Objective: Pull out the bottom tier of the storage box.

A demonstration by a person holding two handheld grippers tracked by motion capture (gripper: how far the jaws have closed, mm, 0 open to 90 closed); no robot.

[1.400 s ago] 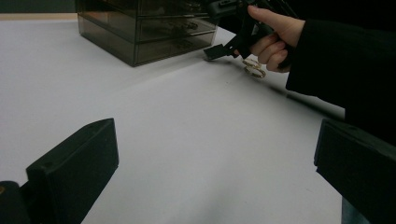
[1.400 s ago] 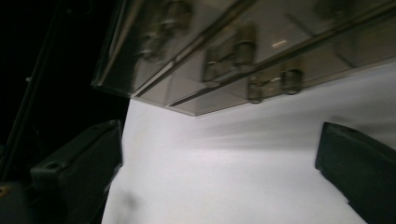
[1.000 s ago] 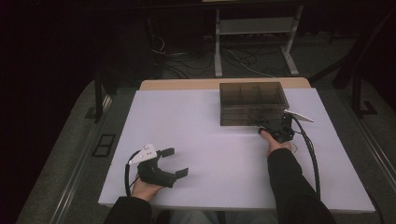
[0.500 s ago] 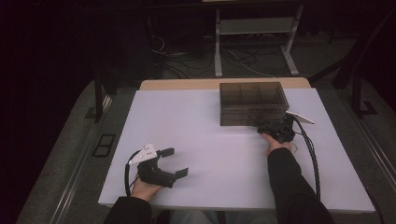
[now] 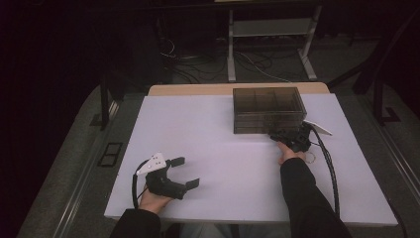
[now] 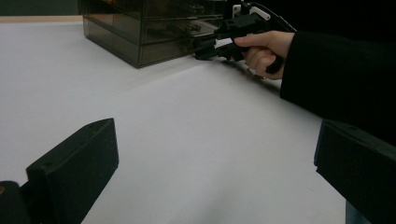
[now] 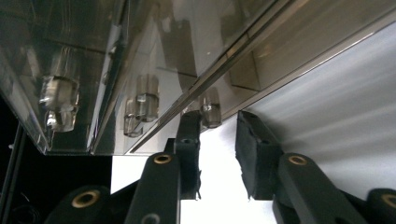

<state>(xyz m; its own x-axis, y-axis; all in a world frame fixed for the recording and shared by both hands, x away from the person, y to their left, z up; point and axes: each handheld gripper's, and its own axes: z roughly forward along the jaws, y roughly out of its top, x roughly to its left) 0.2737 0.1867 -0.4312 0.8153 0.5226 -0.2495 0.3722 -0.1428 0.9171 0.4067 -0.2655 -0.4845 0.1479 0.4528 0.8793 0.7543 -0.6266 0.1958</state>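
The drawer box (image 5: 268, 110), smoky and see-through, stands at the far edge of the table (image 5: 218, 129), right of the middle. The right gripper (image 5: 277, 137) lies on its side against the box's near face at the bottom drawer; its jaws have just been closing and now stand narrow, a clear knob (image 7: 210, 112) between the pads, one pad beside it and the other a little off, with no squeeze to be seen. The left gripper (image 5: 187, 172) rests near the table's near left corner, jaws wide with nothing between them, well apart from the box.
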